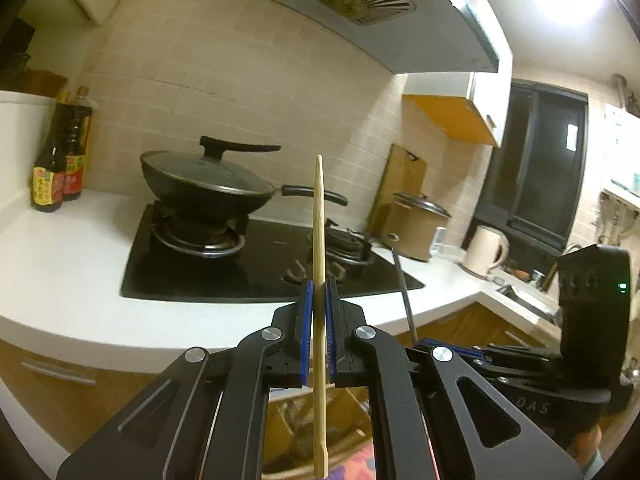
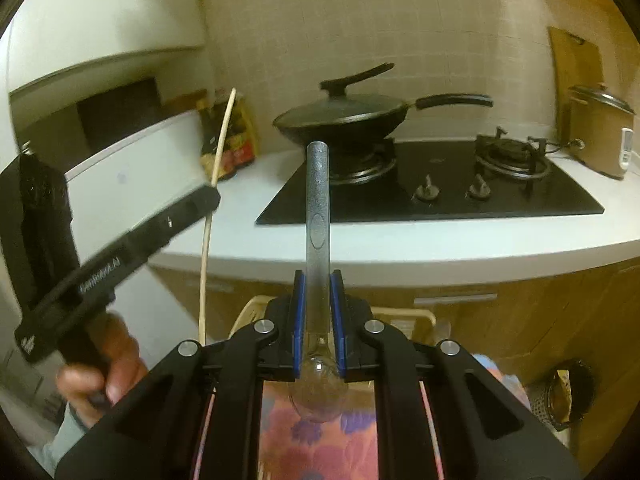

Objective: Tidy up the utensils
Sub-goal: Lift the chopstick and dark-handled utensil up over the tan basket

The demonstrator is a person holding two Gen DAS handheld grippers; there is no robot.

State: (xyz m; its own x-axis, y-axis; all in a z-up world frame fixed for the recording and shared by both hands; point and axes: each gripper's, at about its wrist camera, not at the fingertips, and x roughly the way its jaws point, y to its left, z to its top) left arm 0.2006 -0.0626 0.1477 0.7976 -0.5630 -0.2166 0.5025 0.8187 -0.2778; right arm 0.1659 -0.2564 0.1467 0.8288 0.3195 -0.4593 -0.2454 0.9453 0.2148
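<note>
Counted: two sauce bottles (image 1: 60, 152) at left, one lidded wok (image 1: 208, 184), two burners on the black hob (image 1: 260, 264), one rice cooker (image 1: 416, 224), one kettle (image 1: 486, 250). White counter (image 1: 72, 264), tiled wall. Left gripper (image 1: 319, 308) pinches one wooden chopstick (image 1: 319, 240), upright between its pads. Right gripper (image 2: 318, 308) clamps one metal spoon (image 2: 317, 208), handle pointing forward, bowl behind the pads.

The chopstick's (image 1: 319, 240) lower end runs off the bottom edge of the left wrist view, its middle masked by the gripper's (image 1: 319, 292) pads. In the right wrist view, the spoon's (image 2: 317, 208) bowl is partly hidden behind the gripper (image 2: 318, 284), bottle (image 2: 228, 136) labels are too blurred to read, and the hand (image 2: 104, 364) is smeared by motion.
</note>
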